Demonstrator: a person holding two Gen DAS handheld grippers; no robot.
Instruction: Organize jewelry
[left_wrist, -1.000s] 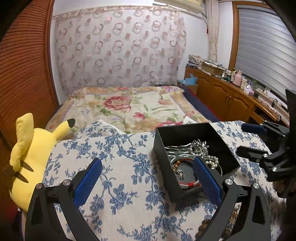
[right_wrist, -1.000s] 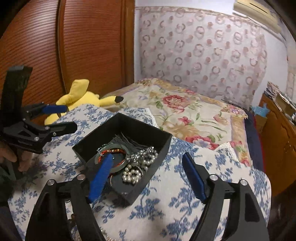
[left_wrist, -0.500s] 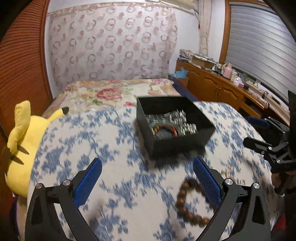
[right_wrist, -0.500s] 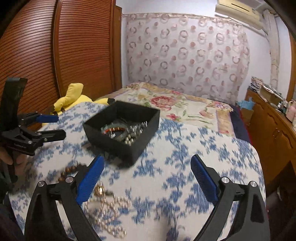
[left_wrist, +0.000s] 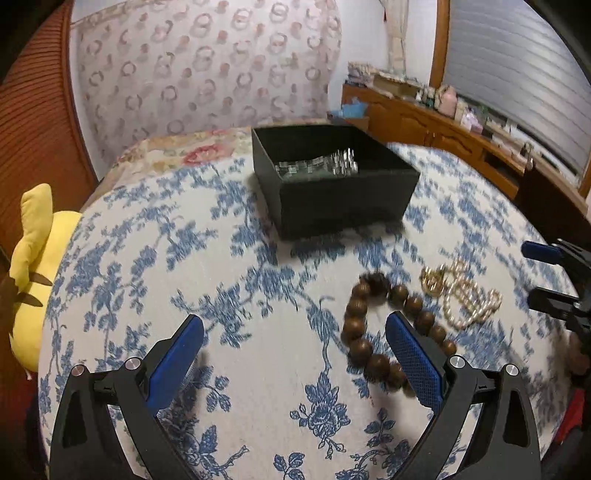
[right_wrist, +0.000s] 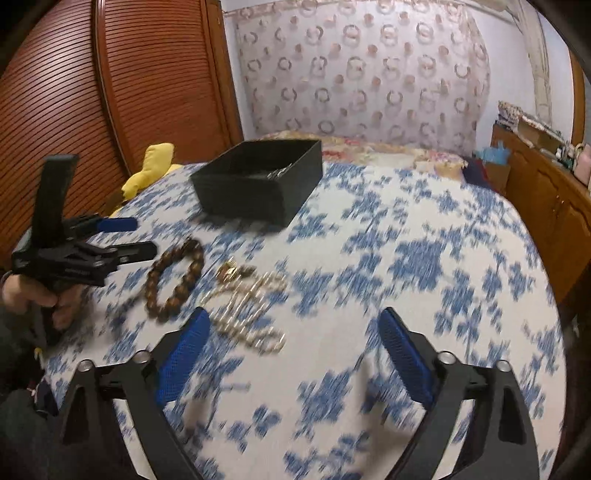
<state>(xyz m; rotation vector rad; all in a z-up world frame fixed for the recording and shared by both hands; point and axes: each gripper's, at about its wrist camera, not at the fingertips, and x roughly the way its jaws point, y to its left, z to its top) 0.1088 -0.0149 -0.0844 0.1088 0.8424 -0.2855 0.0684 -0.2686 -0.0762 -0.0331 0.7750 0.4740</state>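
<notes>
1. Wooden bead bracelet (left_wrist: 388, 325) and pearl strand (left_wrist: 467, 301) are now showing on the blue floral cloth (left_wrist: 229, 302); a second ago both cameras were sitting over the black box (left_wrist: 332, 181).
2. Both grippers are pulling back and low, so judging the next pick is starting.
3. Bracelet is lying in a loop, touching nothing; pearls are bunched just beside it with a gold piece (right_wrist: 231, 273).
4. Left gripper (left_wrist: 295, 350) and right gripper (right_wrist: 295, 350) are both hanging wide apart, empty.
5. Box is sitting well behind, partly filled.
</notes>
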